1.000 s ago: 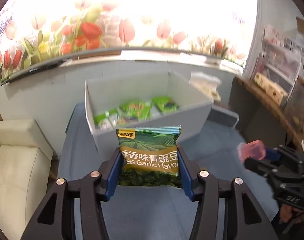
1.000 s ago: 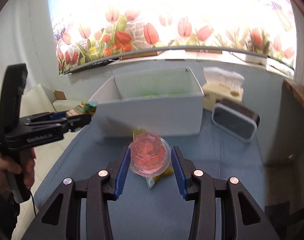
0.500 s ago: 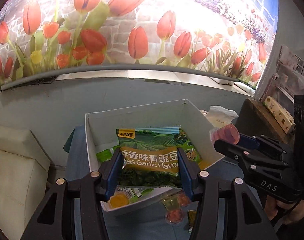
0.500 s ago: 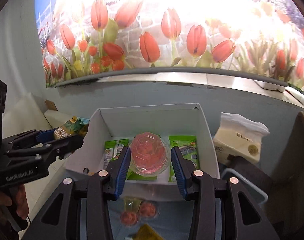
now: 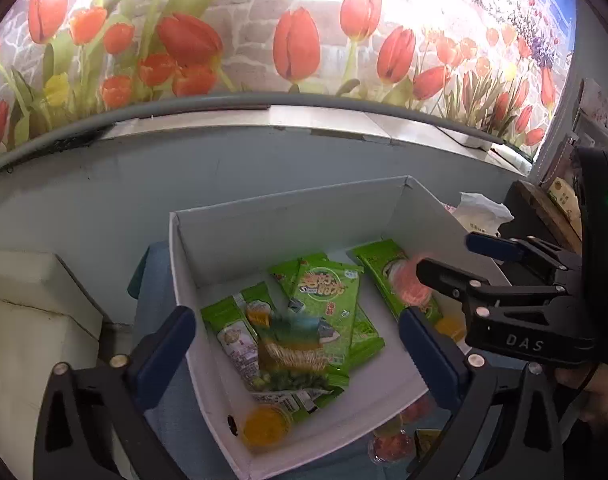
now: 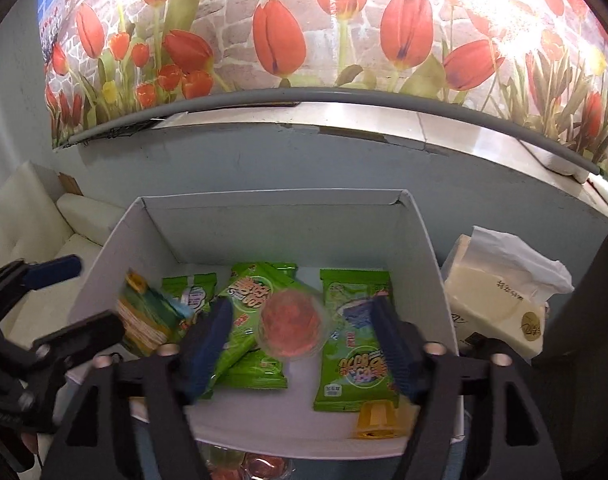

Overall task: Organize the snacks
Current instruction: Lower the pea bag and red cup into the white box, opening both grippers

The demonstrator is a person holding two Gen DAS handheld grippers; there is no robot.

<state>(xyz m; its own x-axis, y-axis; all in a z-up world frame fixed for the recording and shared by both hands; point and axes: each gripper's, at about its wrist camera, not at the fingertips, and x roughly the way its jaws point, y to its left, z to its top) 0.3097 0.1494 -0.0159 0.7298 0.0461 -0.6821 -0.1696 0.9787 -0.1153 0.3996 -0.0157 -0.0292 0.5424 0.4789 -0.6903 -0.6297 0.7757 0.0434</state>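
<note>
Left tongs [image 5: 296, 344]: jaws spread wide, holding nothing. Garlic pea bag [image 5: 294, 354] sits blurred between them, lower centre of the left view, over the other packs inside the white box [image 5: 288, 208]; probably just let go, can't tell if it has settled.

Centre of the box: several green snack packs [image 5: 329, 292] lying flat, an orange jelly cup [image 5: 264, 426] in the near corner.

Right tongs [image 6: 304, 344]: jaws also wide, not gripping. Pink jelly cup [image 6: 292, 330] blurred between them at mid-frame of the right view, above the packs; looks dropped, not held.

Progress: most snacks look boxed. Left over: a few jelly cups [image 5: 387, 444] and a yellow pack on the blue counter [image 5: 156, 280], in front of the box at the lower right of the left view.
</note>
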